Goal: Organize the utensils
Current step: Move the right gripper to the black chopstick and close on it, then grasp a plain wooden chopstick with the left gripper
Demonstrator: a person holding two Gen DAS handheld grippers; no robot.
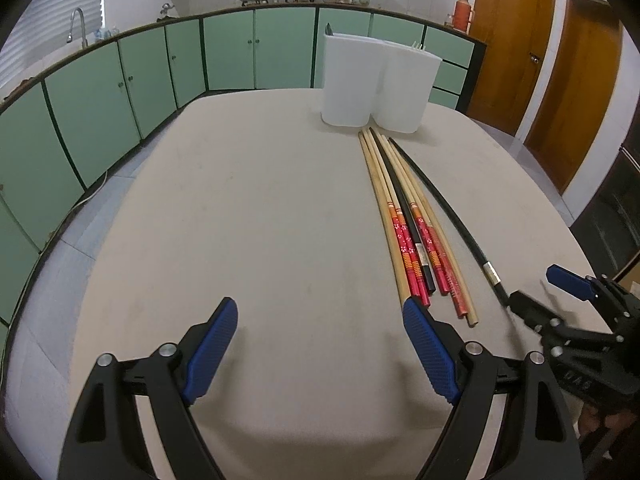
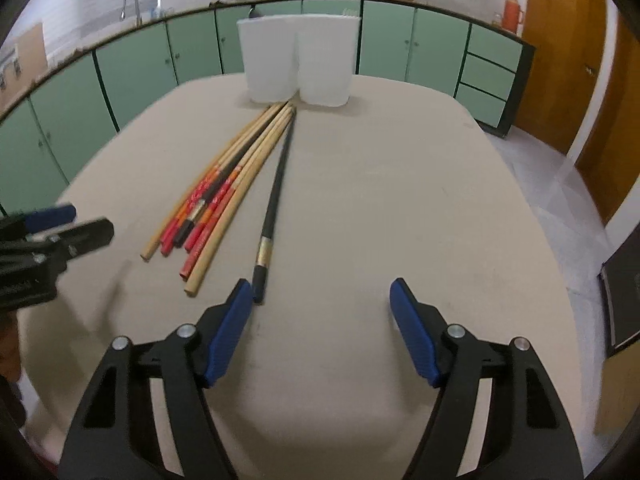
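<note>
1. Two claws hover low over a beige tabletop (image 1: pixel 260 200) in a kitchen lined with green cabinets (image 1: pixel 120 80).
2. The left claw (image 1: pixel 320 312) stands wide open with nothing between its blue pads; bare tabletop fills the gap.
3. A bundle of chopsticks (image 1: pixel 404 216), pale wood with red patterned ends plus one black stick among them, lies just ahead and to the right of the left claw. The near ends stop beside the tip of its right pad (image 1: pixel 424 344); whether they touch it cannot be told.
4. The right claw (image 2: pixel 322 292) is open somewhat less widely and holds nothing.
5. A single black chopstick (image 2: pixel 276 196) with a gold band lies apart from the bundle. Its near end sits just at the tip of the right claw's left pad (image 2: pixel 230 332), on the outer side, not between the pads.
6. A white holder (image 2: pixel 298 64) with two rounded compartments stands upright at the far end of the tabletop, straight ahead of the right claw and ahead-right of the left. The far tips of all the chopsticks point at its base, close to it.
7. In the left wrist view a fork's tines (image 1: pixel 416 46) peek above the holder's rim.
</note>
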